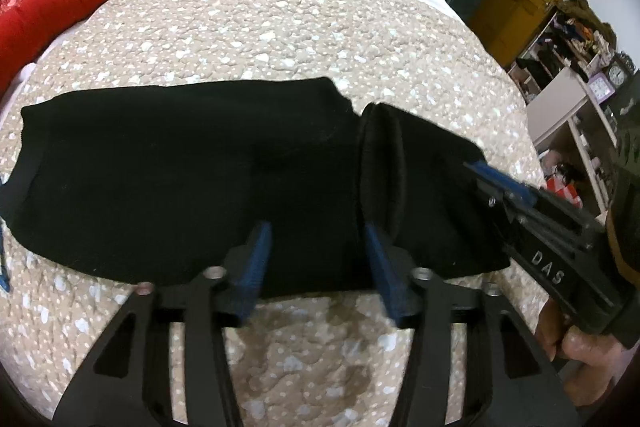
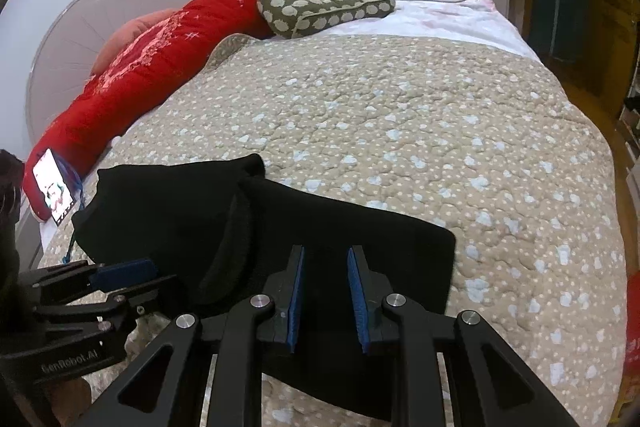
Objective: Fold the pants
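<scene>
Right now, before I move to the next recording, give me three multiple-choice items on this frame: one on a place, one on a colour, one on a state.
1. Where do the pants lie?
A. on the quilted bedspread
B. on the floor
C. on a shelf

2. What colour is the long bolster along the far side of the bed?
A. blue
B. red
C. yellow

3. How does the right gripper stand?
A. clamped on the green cushion
B. shut on the phone
C. jaws apart above the pants, nothing pinched

Answers: 1 A, the black cloth lies on the spotted beige quilt; 2 B, it is bright red beside the green cushion; 3 C, black cloth shows in the gap between its blue pads, which press on nothing.
</scene>
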